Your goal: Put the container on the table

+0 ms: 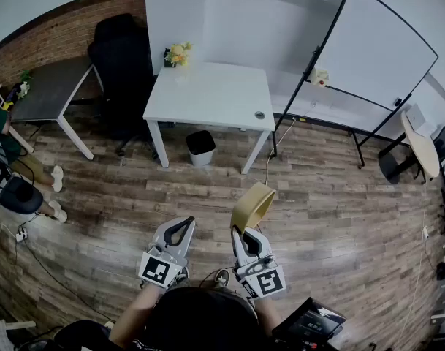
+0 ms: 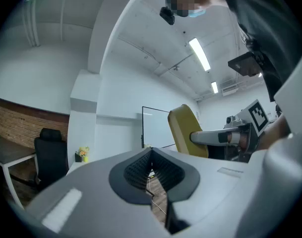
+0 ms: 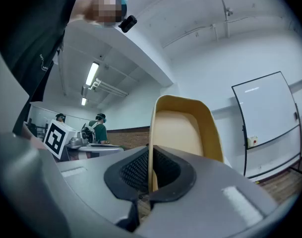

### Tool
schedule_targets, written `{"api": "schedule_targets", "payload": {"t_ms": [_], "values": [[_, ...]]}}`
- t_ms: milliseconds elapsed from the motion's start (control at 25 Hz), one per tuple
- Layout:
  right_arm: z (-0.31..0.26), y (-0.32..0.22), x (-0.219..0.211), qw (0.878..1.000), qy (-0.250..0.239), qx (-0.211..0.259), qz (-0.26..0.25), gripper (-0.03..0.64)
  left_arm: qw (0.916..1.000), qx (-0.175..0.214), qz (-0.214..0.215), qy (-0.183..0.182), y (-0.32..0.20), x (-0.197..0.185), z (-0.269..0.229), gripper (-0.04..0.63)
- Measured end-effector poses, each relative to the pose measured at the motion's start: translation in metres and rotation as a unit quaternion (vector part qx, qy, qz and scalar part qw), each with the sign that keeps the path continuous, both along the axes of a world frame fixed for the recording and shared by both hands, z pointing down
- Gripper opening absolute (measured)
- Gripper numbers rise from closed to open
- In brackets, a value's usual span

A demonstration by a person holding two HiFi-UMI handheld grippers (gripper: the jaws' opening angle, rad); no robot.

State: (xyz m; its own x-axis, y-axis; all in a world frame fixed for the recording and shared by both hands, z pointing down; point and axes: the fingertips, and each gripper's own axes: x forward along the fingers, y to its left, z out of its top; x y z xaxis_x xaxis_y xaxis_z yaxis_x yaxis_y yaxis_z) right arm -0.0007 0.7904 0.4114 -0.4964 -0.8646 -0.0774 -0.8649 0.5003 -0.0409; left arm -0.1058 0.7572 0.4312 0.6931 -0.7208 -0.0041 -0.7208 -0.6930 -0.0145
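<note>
A mustard-yellow container (image 1: 253, 205) is held up off the floor, its rim pinched between the jaws of my right gripper (image 1: 240, 232). In the right gripper view the container (image 3: 183, 133) stands upright from the jaws, its open side facing right, and my right gripper (image 3: 151, 185) is shut on its wall. My left gripper (image 1: 180, 226) hovers beside it on the left, shut and empty; my left gripper (image 2: 151, 170) shows its ribbed pads together. From there the container (image 2: 186, 130) appears to the right. The white table (image 1: 211, 93) stands ahead across the floor.
A small bin (image 1: 201, 146) sits under the table. Yellow flowers (image 1: 178, 53) stand at its back left corner. A black office chair (image 1: 122, 64) and a dark desk (image 1: 50, 86) are left of it, a whiteboard on a stand (image 1: 372, 53) to the right. Wooden floor lies between.
</note>
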Motion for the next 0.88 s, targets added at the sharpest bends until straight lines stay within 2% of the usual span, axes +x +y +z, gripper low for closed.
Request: {"api": "schedule_targets", "payload": {"t_ms": [320, 640, 880], "values": [[0.002, -0.015, -0.024, 1.000, -0.013, -0.008, -0.011, 0.020, 0.9999, 0.002, 0.005, 0.009, -0.015, -0.022, 0.001, 0.002], [0.005, -0.034, -0.057, 1.000, 0.017, -0.016, -0.002, 0.021, 0.9998, -0.005, 0.010, 0.019, -0.034, -0.057, 0.003, 0.002], [0.015, -0.051, -0.079, 0.999, 0.032, -0.030, 0.007, 0.021, 0.9993, -0.017, 0.028, 0.020, -0.042, -0.075, 0.012, 0.002]]}}
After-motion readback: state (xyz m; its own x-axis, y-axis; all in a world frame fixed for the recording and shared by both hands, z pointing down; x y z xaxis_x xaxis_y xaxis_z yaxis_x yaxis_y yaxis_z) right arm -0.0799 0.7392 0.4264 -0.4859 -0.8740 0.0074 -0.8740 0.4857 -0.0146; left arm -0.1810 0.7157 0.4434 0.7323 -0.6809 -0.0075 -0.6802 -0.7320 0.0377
